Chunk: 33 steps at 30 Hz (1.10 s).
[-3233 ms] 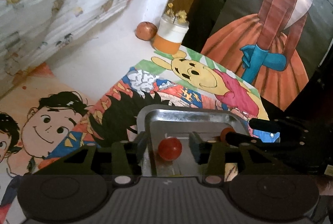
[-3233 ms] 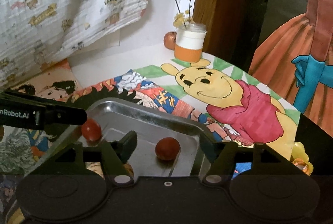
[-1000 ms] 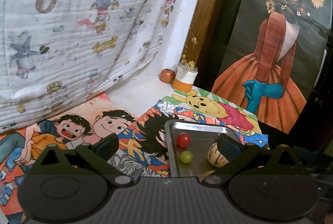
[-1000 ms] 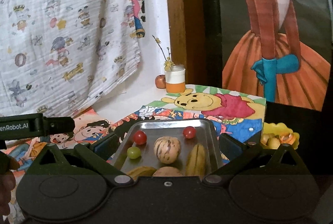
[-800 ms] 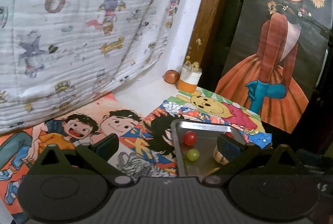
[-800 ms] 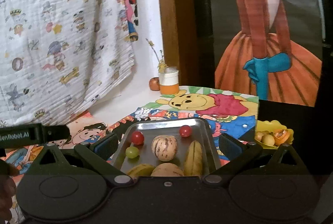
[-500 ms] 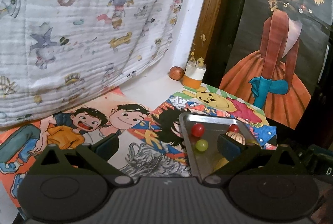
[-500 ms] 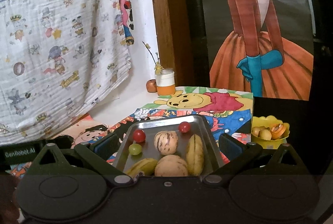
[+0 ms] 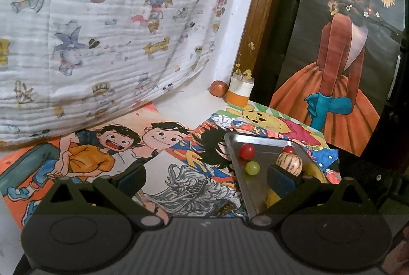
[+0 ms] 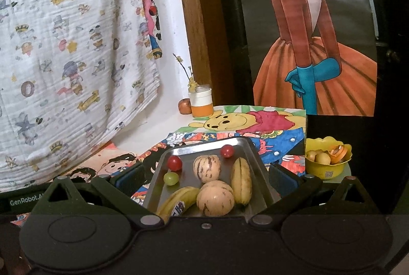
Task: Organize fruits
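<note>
A steel tray lies on the drawing-covered table. It holds two red tomatoes, a green grape, two striped melons, a ridged yellow fruit and a banana. In the left wrist view the same tray sits to the right, with a tomato, the grape and a melon showing. My right gripper is open above the tray's near end, nothing between its fingers. My left gripper is open and empty, left of the tray.
A yellow bowl with small fruits stands right of the table. At the back corner are an orange-and-white jar with twigs and a reddish apple. A printed cloth hangs at the left, a painted panel behind.
Both grippers have pulled back and risen away from the tray, letting go of the tomatoes they were around; the left one has drifted leftward. More fruit on the tray has come into view.
</note>
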Motion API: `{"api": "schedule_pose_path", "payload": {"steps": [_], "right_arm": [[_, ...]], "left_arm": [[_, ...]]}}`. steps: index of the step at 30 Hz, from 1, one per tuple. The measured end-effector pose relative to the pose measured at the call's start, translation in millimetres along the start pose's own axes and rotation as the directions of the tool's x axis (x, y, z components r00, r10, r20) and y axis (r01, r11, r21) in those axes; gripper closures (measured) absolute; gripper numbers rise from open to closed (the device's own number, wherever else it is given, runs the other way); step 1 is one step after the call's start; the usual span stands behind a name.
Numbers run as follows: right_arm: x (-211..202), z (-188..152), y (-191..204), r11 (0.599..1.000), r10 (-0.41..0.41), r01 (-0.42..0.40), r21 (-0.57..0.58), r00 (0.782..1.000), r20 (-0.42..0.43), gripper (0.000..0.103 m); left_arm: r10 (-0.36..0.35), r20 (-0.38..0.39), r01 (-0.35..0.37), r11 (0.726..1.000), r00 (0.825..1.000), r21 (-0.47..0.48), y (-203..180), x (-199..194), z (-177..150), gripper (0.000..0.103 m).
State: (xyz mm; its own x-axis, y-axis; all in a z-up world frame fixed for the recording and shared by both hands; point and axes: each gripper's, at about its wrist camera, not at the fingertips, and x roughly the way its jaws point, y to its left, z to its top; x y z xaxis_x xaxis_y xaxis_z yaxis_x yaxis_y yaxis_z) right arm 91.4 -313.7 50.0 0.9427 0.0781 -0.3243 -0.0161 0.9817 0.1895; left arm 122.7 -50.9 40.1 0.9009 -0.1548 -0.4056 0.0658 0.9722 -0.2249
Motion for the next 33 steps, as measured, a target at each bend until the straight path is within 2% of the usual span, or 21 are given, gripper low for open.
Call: {"api": "schedule_pose_path", "payload": {"steps": [21, 33], "right_arm": [[-7, -21, 4, 0.999, 0.030, -0.032, -0.024, 0.998, -0.050, 0.001], [-17, -38, 5, 0.997, 0.063, -0.067, -0.050, 0.994, -0.087, 0.001]], "left_arm": [[0.003, -0.031, -0.003, 1.000, 1.000, 0.003, 12, -9, -19, 0.000], [-0.021, -0.062, 0.026, 0.997, 0.998, 0.073, 23, -30, -39, 0.000]]}}
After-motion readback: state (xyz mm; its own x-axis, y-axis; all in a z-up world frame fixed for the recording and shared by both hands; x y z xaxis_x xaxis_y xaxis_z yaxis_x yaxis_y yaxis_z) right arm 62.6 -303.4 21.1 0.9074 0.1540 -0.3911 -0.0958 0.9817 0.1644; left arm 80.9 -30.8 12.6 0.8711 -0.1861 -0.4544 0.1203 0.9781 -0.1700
